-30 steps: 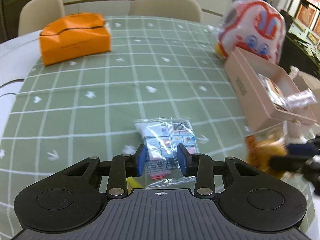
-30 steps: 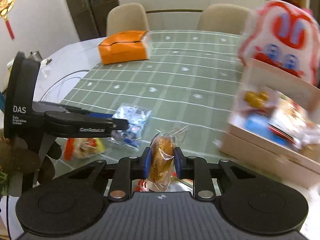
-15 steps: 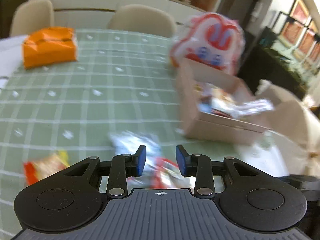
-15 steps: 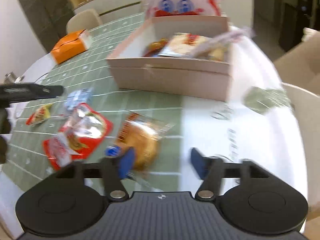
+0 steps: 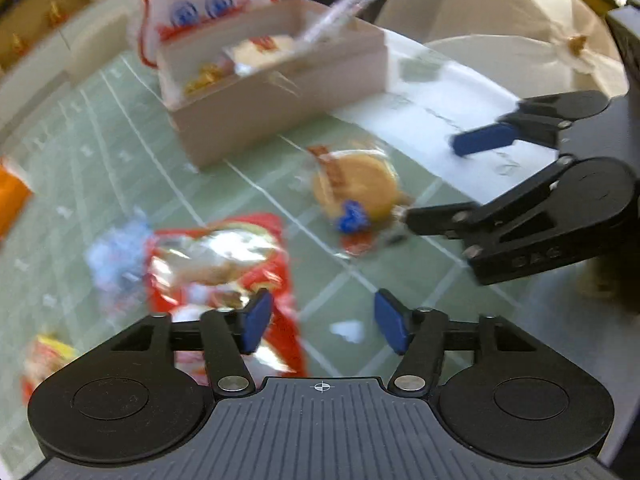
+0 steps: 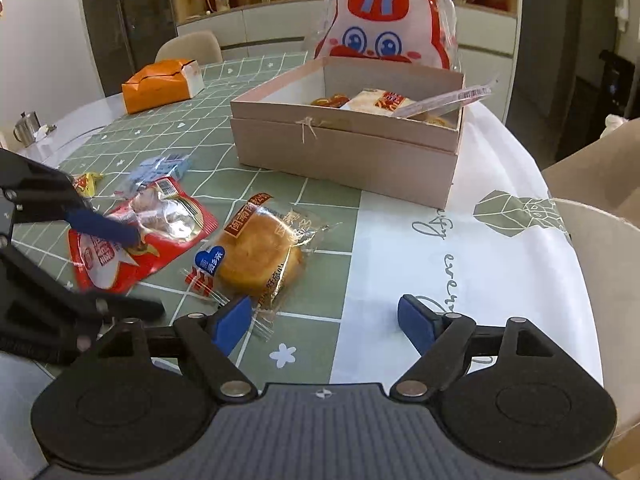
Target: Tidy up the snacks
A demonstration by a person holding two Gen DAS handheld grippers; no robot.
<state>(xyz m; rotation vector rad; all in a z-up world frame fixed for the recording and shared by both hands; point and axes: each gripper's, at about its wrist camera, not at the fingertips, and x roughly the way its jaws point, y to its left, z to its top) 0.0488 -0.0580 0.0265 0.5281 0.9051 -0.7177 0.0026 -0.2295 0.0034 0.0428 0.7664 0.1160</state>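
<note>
A wrapped round bun (image 6: 256, 256) lies on the green checked cloth, just ahead-left of my open, empty right gripper (image 6: 326, 322); it also shows in the left wrist view (image 5: 356, 188). A red snack packet (image 6: 136, 236) lies left of it, with a small blue packet (image 6: 164, 166) and a yellow-red packet (image 6: 86, 184) behind. My left gripper (image 5: 324, 324) is open and empty, its left finger over the red packet (image 5: 224, 256). The pink open box (image 6: 344, 148) holding several snacks stands behind the bun.
A large rabbit-face snack bag (image 6: 388, 28) stands behind the box. An orange package (image 6: 160, 86) lies far left on the table. The table's white edge (image 6: 480, 248) curves to the right, with chairs (image 6: 592, 184) beyond. A metal cup (image 6: 24, 128) stands far left.
The right gripper has opened and let the bun go onto the cloth. The left gripper released the blue packet, opened wider and swung right toward the red packet and bun.
</note>
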